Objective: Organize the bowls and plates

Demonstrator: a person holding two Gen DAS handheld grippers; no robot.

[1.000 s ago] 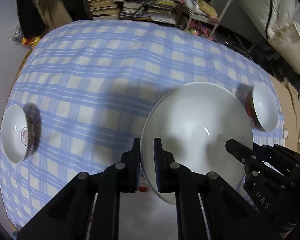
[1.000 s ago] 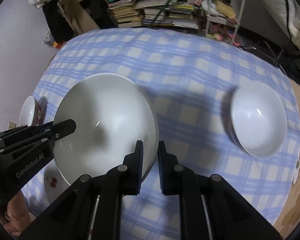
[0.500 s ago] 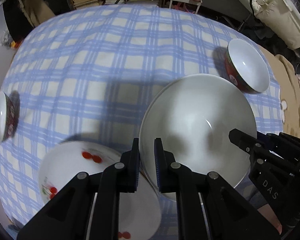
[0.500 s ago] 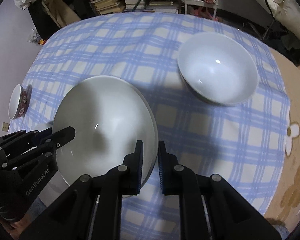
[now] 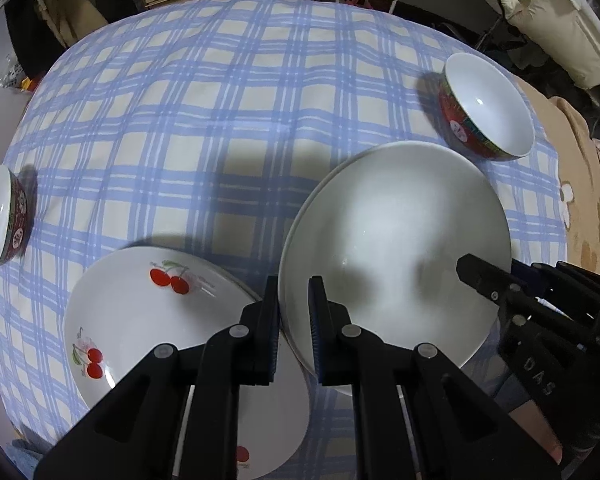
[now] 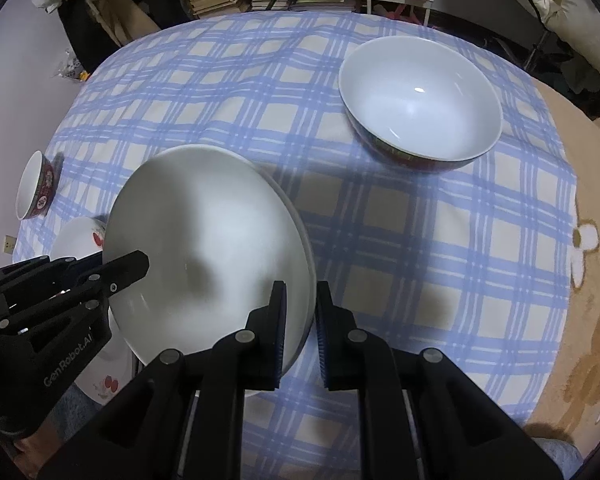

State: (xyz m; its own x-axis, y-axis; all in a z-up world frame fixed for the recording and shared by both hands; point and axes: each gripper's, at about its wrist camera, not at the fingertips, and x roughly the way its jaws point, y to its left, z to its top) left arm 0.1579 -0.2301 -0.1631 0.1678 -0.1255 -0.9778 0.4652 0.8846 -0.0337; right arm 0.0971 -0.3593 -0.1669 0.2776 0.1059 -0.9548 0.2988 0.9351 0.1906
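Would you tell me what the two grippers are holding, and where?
Both hold the plain white plate: left gripper and right gripper pinch opposite rim edges.

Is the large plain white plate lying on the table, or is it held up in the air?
Held up. Both grippers clamp the large plain white plate at opposite rims: left gripper, right gripper. It overlaps the cherry-patterned plate.

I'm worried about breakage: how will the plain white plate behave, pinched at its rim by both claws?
The plain white plate looks like glazed ceramic, so probably stiff, slick and fragile. The left claw and right claw pinch only opposite rim edges, so it might slip or tilt.
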